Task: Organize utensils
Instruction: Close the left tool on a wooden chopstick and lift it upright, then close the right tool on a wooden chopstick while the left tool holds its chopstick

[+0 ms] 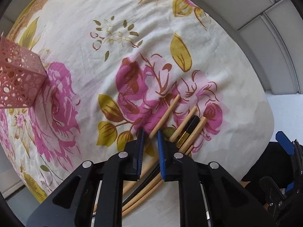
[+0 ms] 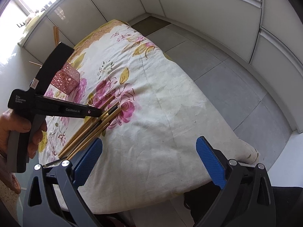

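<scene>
A table draped in a cream floral cloth (image 2: 170, 124) is filling most of both views, with grey floor tiles and pale cabinet fronts lying beyond it. On the cloth's far left part, a pink perforated holder (image 1: 19, 75) is standing upright, well apart from the utensils.

The chopsticks (image 1: 189, 128) are lying in a loose bundle on the near side of the cloth, over the pink printed roses: several pale wooden sticks and a black one with a gold band, all pointing roughly the same way.

The left gripper (image 1: 150, 141) is pointing straight down over that bundle. Its blue-padded jaws are standing close together, with a single pale chopstick (image 1: 166, 113) running between them; the pads appear to be pinching it, though the contact itself is hard to make out. In the right wrist view, a person's hand (image 2: 17, 130) is wrapping around the grey handle of this tool at the left edge, with the black body reaching out level over the sticks.

The right gripper (image 2: 149, 160) is hanging above the near edge of the table, tilted steeply downward. Its blue pads are spreading wide apart with nothing between them, only bare cloth showing through the gap. Its left pad is sitting just beside the near ends of the chopsticks.
</scene>
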### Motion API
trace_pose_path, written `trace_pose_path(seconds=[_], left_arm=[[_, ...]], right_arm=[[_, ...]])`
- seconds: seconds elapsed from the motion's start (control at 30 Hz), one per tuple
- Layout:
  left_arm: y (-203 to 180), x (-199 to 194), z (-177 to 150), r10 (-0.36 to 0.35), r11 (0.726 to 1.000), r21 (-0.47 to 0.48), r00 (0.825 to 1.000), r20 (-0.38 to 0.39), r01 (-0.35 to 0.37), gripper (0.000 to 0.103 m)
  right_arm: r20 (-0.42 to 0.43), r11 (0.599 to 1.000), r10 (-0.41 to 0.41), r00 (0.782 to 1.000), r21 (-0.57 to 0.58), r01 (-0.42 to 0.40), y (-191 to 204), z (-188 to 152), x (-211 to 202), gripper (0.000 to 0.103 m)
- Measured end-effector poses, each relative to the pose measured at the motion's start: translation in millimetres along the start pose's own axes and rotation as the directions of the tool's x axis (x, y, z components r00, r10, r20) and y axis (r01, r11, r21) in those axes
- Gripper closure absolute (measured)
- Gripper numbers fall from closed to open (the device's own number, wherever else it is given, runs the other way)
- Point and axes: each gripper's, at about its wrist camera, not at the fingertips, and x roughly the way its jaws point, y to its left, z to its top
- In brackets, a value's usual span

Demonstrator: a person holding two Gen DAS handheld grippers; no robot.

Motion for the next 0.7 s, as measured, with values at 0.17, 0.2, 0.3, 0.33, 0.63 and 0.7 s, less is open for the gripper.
trace_pose_path(seconds=[0.17,0.2,0.3,0.33,0.63,0.7], left_arm=[[45.6,-18.9,-36.2,-0.012,0.982,-0.182,0.983,0.183,0.046,0.095],[56.1,-28.5,-46.2,-0.015,0.974,-0.216,0.974,0.225,0.065,0.096],[85.0,-59.2,-75.6,-0.015,0.955,-0.272,0.938,0.347,0.116,0.098],[93.3,-69.6,-84.9,-0.010,0.951,-0.282,0.924,0.383,0.127,0.098],[134.7,-173.6,-150.0,0.013,0.916,-0.300,0.729,0.684,0.265,0.098],[139.6,-181.2,-162.0,-0.002,0.904,-0.293,0.690,0.723,0.311,0.098]], right_arm=[[-0.064,0.999,-0.041,0.997,0.014,0.042,9.8,11.7,14.1,0.007],[-0.059,0.999,-0.047,0.997,0.003,0.048,15.9,14.5,14.7,0.007],[-0.061,0.994,-0.100,0.993,-0.048,0.097,39.5,26.1,21.5,0.007],[-0.075,0.994,-0.105,0.992,-0.050,0.101,45.8,30.0,25.9,0.007],[-0.285,0.991,-0.092,0.954,0.072,0.117,66.7,40.6,71.9,0.042],[-0.354,0.985,-0.087,0.931,0.112,0.134,58.7,28.8,79.1,0.061]])
